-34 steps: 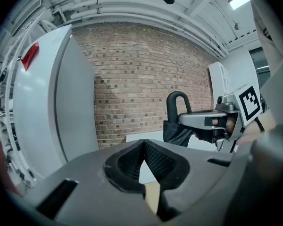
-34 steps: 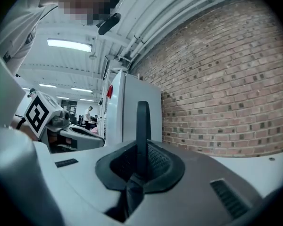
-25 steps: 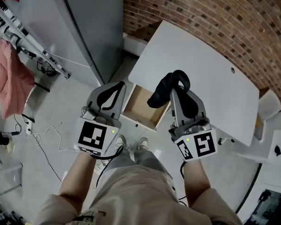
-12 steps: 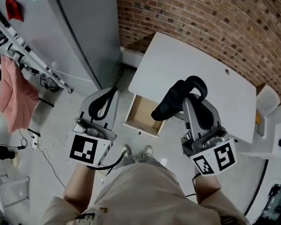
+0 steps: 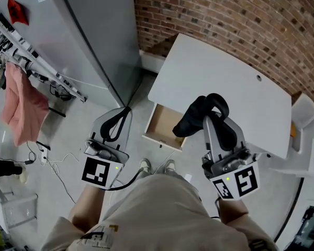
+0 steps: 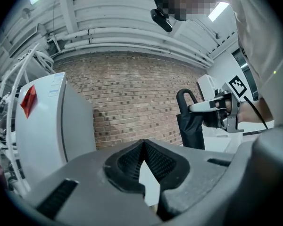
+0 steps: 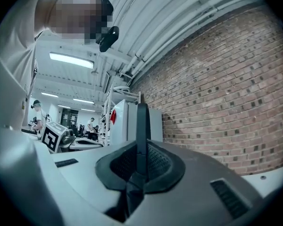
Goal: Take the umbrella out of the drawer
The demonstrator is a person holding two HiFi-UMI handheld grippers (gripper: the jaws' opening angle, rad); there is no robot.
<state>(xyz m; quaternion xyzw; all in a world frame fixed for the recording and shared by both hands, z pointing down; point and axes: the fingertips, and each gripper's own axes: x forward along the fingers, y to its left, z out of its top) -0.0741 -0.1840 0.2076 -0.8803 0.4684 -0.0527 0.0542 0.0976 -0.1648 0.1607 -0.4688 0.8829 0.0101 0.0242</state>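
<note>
The right tongs [image 5: 210, 118] are closed on the black umbrella [image 5: 195, 118], gripping it near its looped handle [image 5: 219, 102]. In the right gripper view the 2 pads pinch a narrow dark upright part of the umbrella [image 7: 142, 126], and the right tongs [image 7: 141, 161] show only a sliver of opening around it.

The umbrella is out of the drawer [image 5: 164, 125] and in the air. In the left gripper view its long axis is close to vertical: the handle loop [image 6: 185, 96] is at 12 o'clock and the folded black canopy [image 6: 191, 128] hangs toward 6 o'clock, below the right tongs [image 6: 198, 108], which point level. From the head view, looking steeply down, the handle end lies toward 1 o'clock and the canopy end toward 8 o'clock. There the canopy overlaps the front edge of the white bench [image 5: 225, 77] and the drawer's right corner.

The drawer is pulled out from under the bench edge, its brown wooden inside showing, at 9 o'clock of the umbrella.

The left tongs [image 5: 125, 112] sit at 9 o'clock of the drawer, well apart from the umbrella. In their own view the left tongs [image 6: 143, 147] have their 2 pads meeting at the tips with nothing between them.

A brick wall [image 5: 240, 20] runs behind the bench at 12 o'clock, and a grey cabinet [image 5: 89, 30] stands at 10 o'clock.
</note>
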